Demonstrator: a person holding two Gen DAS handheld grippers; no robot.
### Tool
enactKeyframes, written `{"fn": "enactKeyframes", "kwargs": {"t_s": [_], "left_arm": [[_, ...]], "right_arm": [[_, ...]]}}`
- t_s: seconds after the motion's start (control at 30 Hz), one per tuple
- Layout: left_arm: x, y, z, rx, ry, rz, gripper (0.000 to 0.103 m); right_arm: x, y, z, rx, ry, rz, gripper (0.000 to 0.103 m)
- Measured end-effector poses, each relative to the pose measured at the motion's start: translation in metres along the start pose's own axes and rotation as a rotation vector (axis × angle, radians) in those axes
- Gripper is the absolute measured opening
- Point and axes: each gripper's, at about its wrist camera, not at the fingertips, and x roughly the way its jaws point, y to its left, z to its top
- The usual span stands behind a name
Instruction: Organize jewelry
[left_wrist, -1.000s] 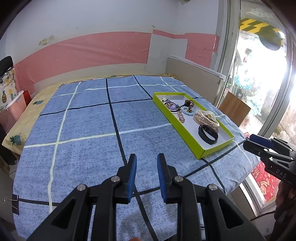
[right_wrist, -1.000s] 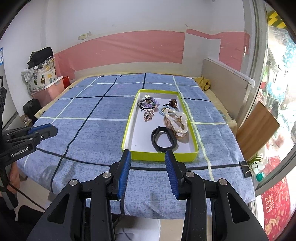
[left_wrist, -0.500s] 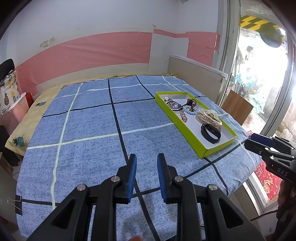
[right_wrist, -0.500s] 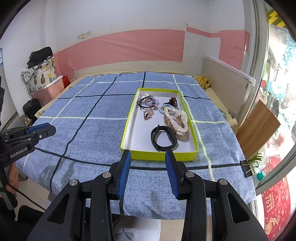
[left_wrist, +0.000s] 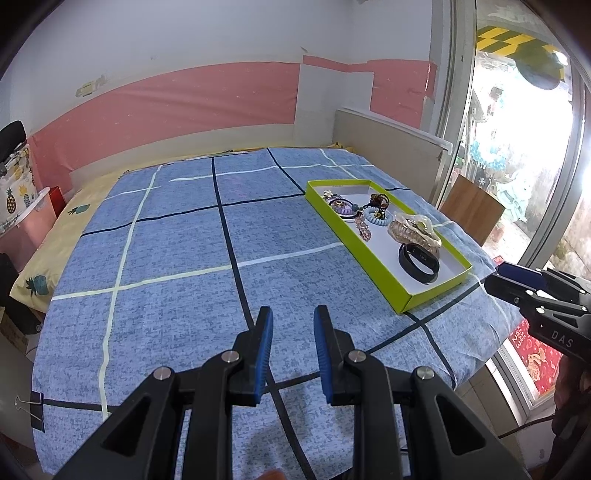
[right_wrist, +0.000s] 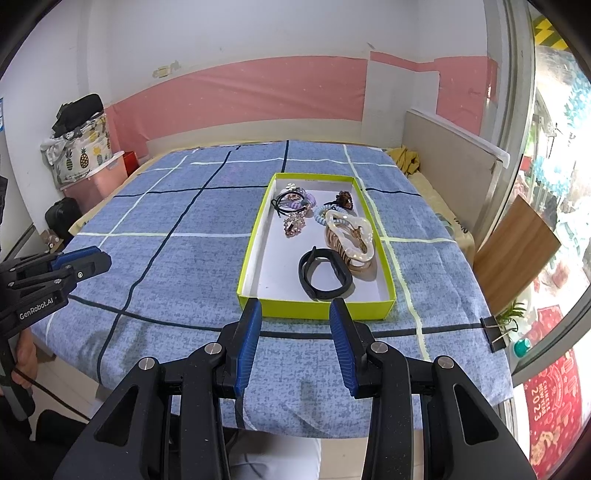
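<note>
One bed (right_wrist: 184, 236) fills most of both views, covered by a blue sheet crossed with dark and pale lines. On its right part lies a long lime-green tray (right_wrist: 251, 254) with a white floor, its near end close to the bed's front edge.

Inside the tray, the jewelry sits from near to far. A black band (right_wrist: 325, 275) lies closest to the near wall. Just behind it and touching it is a large cream and gold hair claw (right_wrist: 351, 236). Further back are a pale blue coil tie (right_wrist: 320, 218), a small sparkly brooch (right_wrist: 293, 224), a purple scrunchie with black ties (right_wrist: 295, 201) and a dark brown clip (right_wrist: 343, 199).

The right gripper (right_wrist: 295, 325) hovers over the bed's front edge, directly before the near wall of the tray. Its blue fingers (right_wrist: 249, 332) stand clearly apart, with nothing between them and touching nothing.

The left gripper (left_wrist: 293, 336) hangs over the bare sheet, well to the left of the tray. Its fingers (left_wrist: 264, 343) are parted by a narrower gap, empty as well.

A black binder clip (right_wrist: 493, 332) grips the sheet at the bed's front right corner.
</note>
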Motion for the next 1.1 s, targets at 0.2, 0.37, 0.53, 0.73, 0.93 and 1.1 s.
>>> {"fn": "enactKeyframes", "kwargs": {"t_s": [0.2, 0.37, 0.53, 0.73, 0.93, 1.1], "left_arm": [[0.0003, -0.0023, -0.0006, 0.003, -0.001, -0.007, 0.024], [0.0006, -0.0029, -0.0012, 0.006, 0.002, -0.012, 0.024], [-0.0004, -0.0031, -0.0013, 0.009, 0.001, -0.009, 0.024], [-0.0013, -0.0038, -0.0015, 0.016, 0.001, -0.012, 0.024], [-0.0018, -0.0038, -0.0012, 0.019, 0.0, -0.012, 0.024], [-0.0016, -0.0038, -0.0008, 0.018, 0.001, -0.014, 0.024]], "right_arm": [[0.0013, -0.0012, 0.0, 0.003, 0.003, -0.002, 0.039], [0.0012, -0.0018, 0.0, 0.004, 0.004, -0.003, 0.039], [0.0012, -0.0018, -0.0003, 0.004, 0.004, -0.004, 0.039], [0.0009, -0.0021, 0.0001, 0.004, 0.003, -0.004, 0.039], [0.0009, -0.0025, 0.0001, 0.005, 0.004, -0.007, 0.039], [0.0009, -0.0027, 0.0001, 0.004, 0.003, -0.006, 0.039]]}}
